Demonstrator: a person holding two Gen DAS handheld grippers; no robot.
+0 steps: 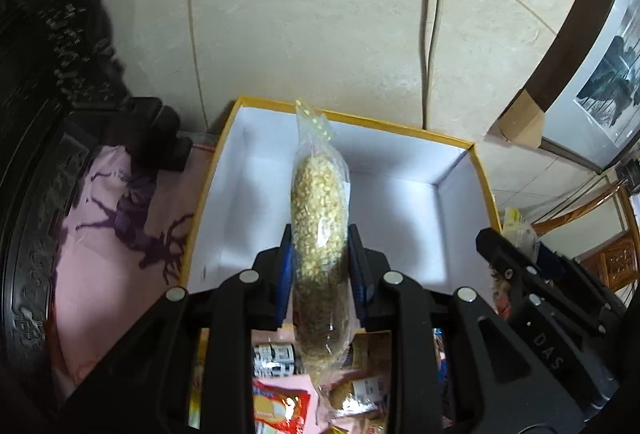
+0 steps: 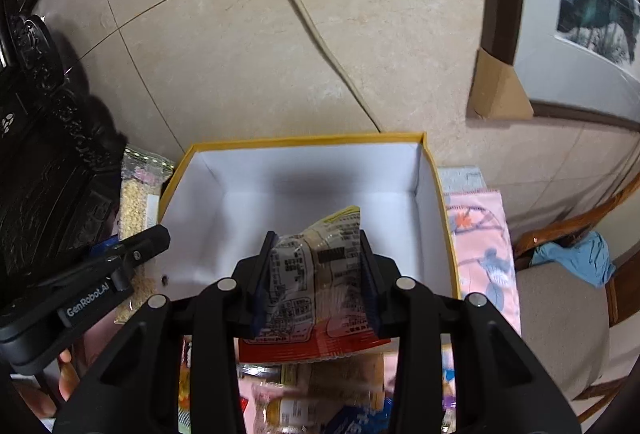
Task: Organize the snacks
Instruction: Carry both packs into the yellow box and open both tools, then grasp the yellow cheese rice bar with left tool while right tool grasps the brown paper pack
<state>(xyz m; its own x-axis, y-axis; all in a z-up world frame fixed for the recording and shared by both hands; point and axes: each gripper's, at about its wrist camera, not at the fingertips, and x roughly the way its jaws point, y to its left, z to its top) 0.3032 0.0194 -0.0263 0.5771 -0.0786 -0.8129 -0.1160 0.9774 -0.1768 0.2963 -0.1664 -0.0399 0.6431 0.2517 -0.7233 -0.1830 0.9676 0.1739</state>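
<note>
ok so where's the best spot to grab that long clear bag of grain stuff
Across its filled middle, as the left gripper does: the clear bag of grains is a firm roll there, while its flat sealed top is floppy. Come from its near end, one finger each side.

Matte black handheld grippers
Left gripper (image 1: 320,246) and right gripper (image 2: 316,258): blue-padded fingers, silver round screws, white "GenRobot.AI" lettering.
</note>
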